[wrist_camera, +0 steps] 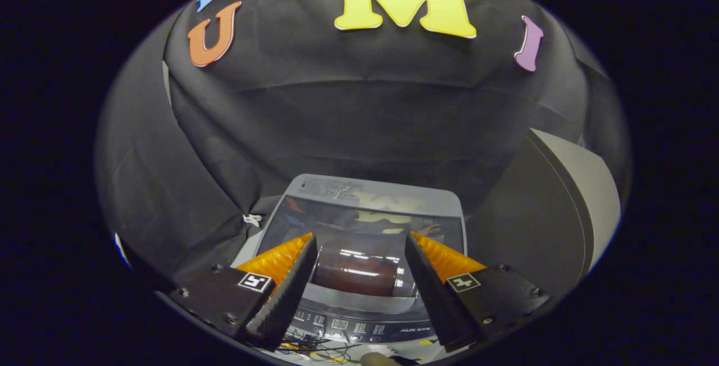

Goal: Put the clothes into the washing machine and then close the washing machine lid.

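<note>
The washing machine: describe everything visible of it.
The washing machine is a grey top-loader seen from above, below and just ahead of the open tongs, which touch nothing. Its lid, a dark glossy panel in a grey frame, lies flat and shut, mirroring the booth wall. A control panel with small buttons and a display runs along its near edge. Black cloth drapes behind and beside it.

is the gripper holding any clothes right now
No, the gripper has its jaws spread wide with nothing between them, hanging above the washing machine, whose dark glass lid lies flat.
</note>
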A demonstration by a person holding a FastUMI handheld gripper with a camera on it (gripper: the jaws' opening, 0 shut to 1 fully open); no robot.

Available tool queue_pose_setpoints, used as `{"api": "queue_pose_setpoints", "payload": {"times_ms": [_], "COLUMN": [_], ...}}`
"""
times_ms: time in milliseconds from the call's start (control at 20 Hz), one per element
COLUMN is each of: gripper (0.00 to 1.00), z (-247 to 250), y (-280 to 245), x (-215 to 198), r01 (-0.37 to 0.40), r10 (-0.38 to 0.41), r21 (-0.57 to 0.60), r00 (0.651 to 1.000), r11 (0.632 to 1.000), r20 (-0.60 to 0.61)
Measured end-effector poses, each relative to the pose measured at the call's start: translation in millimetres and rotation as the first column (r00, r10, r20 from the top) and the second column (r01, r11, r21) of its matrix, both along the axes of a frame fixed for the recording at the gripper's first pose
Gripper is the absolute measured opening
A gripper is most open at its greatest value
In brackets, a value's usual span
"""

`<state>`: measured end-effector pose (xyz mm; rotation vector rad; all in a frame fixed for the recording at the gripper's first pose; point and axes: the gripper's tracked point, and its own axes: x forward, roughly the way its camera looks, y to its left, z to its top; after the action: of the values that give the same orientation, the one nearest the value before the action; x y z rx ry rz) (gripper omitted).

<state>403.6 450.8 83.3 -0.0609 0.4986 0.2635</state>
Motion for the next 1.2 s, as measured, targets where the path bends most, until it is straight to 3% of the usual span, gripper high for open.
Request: {"api": "queue_pose_setpoints", "payload": {"times_ms": [300,550,700,950,1050,1200], "gripper": [0.98,0.98,0.98,0.98,0.99,0.99], "z": [50,139,197,238,228,200], "y": [-18,-69,-128,-224,-253,-308], "x": [-31,-97,-153,-231,-255,-276], "r01": [-0.064,-0.108,-0.098,-0.045,-0.026,0.035], "r10": [0.06,0.074,0.019,-0.101,-0.112,-0.152], "r21": [0.035,0.094,0.146,0.206,0.195,0.196], "r00": [0.993,0.947,0.883,0.758,0.743,0.765], "r11": [0.997,0.99,0.984,0.978,0.98,0.98], "r20": [0.1,0.314,0.469,0.645,0.659,0.626]}}
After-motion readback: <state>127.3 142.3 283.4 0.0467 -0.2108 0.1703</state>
